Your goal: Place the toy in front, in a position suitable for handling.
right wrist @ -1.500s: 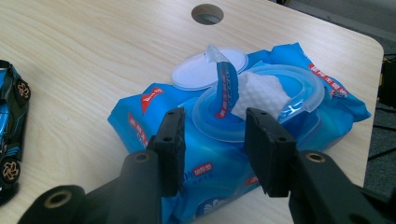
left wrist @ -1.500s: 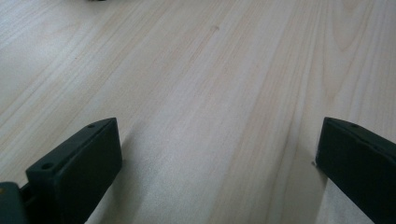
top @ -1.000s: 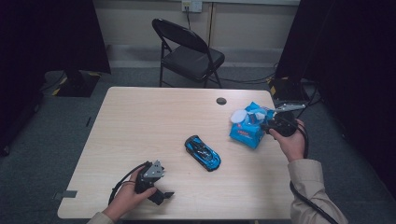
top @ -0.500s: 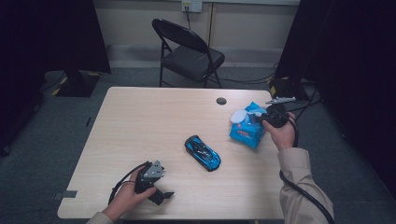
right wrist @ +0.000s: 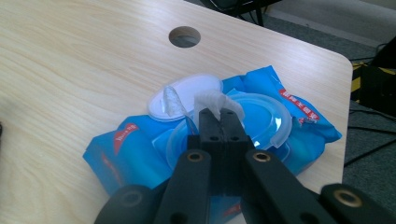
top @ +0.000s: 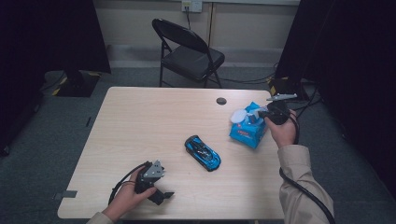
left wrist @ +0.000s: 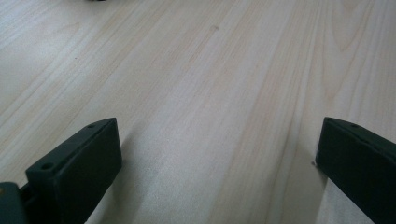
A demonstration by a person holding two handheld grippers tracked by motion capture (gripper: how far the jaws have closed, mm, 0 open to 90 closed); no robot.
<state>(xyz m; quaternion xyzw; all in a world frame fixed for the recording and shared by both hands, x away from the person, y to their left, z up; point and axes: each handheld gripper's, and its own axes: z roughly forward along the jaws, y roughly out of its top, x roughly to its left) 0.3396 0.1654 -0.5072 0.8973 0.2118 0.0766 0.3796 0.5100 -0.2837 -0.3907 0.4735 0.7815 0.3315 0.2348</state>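
Here, the right gripper [right wrist: 217, 116] is pinching a white wipe [right wrist: 210, 100] at the opening of the blue wipes pack [right wrist: 116, 154], its fingers having just closed on it. The pack is lying near the counter's [top: 140, 121] right edge, lid flipped open. The left gripper [top: 156, 191] is resting near the front edge, fingers apart.

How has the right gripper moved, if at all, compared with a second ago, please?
Yes. The right gripper has drifted slightly left over the blue wipes pack, toward the cable hole; its jaws have just closed on a wipe.
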